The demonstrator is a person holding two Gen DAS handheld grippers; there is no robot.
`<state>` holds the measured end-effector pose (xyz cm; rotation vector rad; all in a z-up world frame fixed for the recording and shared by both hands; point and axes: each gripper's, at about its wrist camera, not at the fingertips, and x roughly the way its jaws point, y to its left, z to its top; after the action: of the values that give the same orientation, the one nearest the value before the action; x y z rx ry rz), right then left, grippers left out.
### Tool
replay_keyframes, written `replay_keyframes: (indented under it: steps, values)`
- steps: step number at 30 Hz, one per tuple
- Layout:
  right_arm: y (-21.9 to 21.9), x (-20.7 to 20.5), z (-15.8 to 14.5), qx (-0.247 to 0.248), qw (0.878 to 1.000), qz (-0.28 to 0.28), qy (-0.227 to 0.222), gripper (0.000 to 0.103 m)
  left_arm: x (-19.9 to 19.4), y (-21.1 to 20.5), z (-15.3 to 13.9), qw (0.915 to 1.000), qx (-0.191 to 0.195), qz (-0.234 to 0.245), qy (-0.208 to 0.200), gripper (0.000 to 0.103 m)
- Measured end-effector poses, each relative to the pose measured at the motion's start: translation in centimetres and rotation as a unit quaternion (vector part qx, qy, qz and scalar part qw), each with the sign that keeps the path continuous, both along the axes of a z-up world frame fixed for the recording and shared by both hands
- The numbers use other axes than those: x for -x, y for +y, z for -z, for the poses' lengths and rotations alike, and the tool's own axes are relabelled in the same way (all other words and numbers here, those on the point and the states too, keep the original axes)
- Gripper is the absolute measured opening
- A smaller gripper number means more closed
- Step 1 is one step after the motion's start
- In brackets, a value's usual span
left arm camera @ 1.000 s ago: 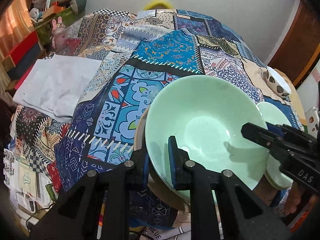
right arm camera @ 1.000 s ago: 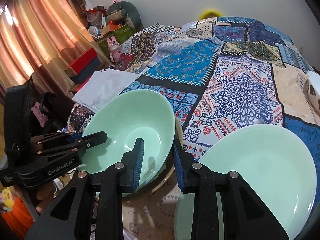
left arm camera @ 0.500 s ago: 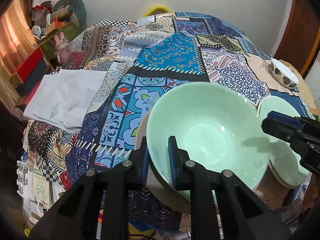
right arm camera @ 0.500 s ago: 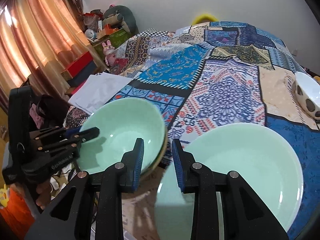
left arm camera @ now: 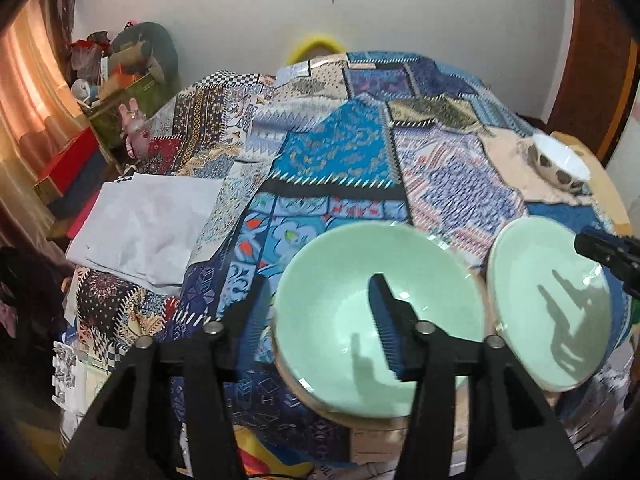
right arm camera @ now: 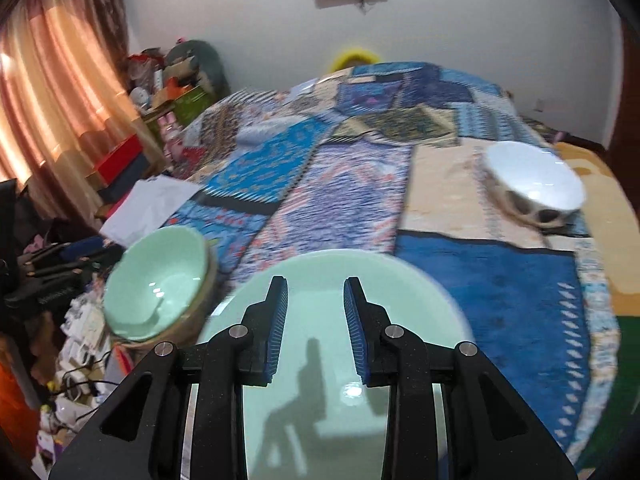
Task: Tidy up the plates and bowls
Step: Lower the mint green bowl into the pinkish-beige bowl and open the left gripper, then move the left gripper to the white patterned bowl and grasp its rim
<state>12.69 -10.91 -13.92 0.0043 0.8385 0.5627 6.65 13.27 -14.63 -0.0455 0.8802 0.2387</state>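
A pale green bowl (left arm camera: 376,320) sits nested in a tan bowl (left arm camera: 332,412) at the near edge of the patchwork-covered table (left arm camera: 344,152). My left gripper (left arm camera: 320,312) is open and wide. One finger stands outside the bowl's left rim, the other over its inside, and neither touches it. To the right lies a pale green plate (left arm camera: 552,308). My right gripper (right arm camera: 316,316) hovers open over that plate (right arm camera: 420,300), with nothing between its fingers. The green bowl (right arm camera: 160,288) and the left gripper (right arm camera: 60,276) show at the left of the right wrist view.
A white bowl with dark spots (right arm camera: 532,184) stands at the far right of the table. A folded white cloth (left arm camera: 148,224) lies on the left side. Beyond the left edge are a pink toy rabbit (left arm camera: 134,128), boxes and a curtain. The table's front edge drops off just below the bowls.
My left gripper was shut on the green bowl's near rim and has now opened and let it go. Both grippers have pulled back, and the right one has shifted right over the plate.
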Motion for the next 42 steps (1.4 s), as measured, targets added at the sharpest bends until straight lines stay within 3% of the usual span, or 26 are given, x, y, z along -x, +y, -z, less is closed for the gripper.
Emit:
replay_keyframes:
  steps: [11, 18, 24, 29, 42]
  values:
    - [-8.6, -2.6, -1.1, 0.013, 0.997, 0.079, -0.02, 0.031, -3.9, -4.9, -2.2, 0.9994, 0.029, 0.015, -0.015, 0.072]
    - [-13.0, -5.4, -1.3, 0.027, 0.992, 0.118, -0.023, 0.036, -7.9, -8.8, -2.8, 0.9978, 0.048, 0.046, -0.01, 0.073]
    - [-15.5, -7.9, -0.6, 0.028, 0.989, 0.141, -0.029, 0.04, -11.5, -11.9, -3.2, 0.9975, 0.04, 0.056, -0.017, 0.079]
    - [-16.6, -10.5, 0.2, 0.03, 0.989, 0.147, -0.016, 0.04, -15.0, -13.9, -2.6, 0.9958, 0.057, 0.072, 0.002, 0.08]
    - [-18.2, -17.5, 3.4, 0.037, 0.984, 0.172, 0.02, 0.04, -22.8, -18.7, 1.5, 0.9893, 0.057, 0.121, 0.058, 0.08]
